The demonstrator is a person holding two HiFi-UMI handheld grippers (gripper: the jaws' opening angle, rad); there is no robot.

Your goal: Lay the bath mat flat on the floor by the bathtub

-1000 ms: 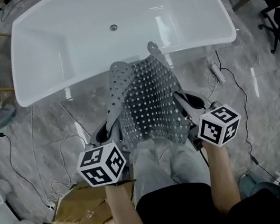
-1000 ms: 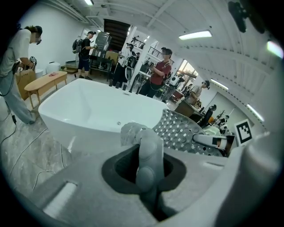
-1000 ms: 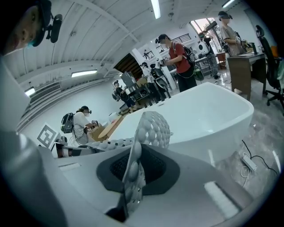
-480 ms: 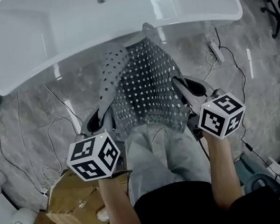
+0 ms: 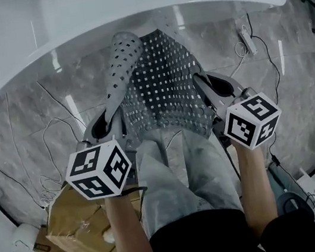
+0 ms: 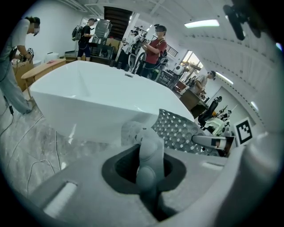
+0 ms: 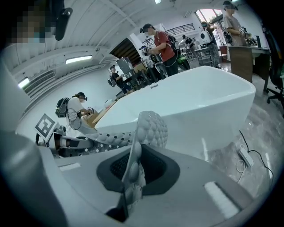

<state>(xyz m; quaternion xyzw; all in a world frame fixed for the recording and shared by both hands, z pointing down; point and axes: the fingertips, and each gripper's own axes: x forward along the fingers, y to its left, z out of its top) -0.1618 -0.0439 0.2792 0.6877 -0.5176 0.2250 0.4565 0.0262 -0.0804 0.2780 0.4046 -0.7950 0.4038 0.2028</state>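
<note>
You hold the bath mat (image 5: 165, 85) up in front of you, stretched between both grippers, so it is picked up and brought to the bathtub (image 5: 125, 13) but not yet laid down. Your left gripper (image 5: 108, 125), at 8 o'clock from the mat's middle, has its jaws clamped on the near left corner. Your right gripper (image 5: 214, 89), at 4 o'clock, is pinched shut on the near right corner. The mat slopes away from you toward 12 o'clock, where its far end reaches the tub's side. Whether that end touches the floor (image 5: 42, 124) I cannot tell. The left edge curls over on itself toward 11 o'clock, so the sheet is not flat. What is left, by my reading: lower it, spread that fold out, set it on the floor beside the tub, and let go.
</note>
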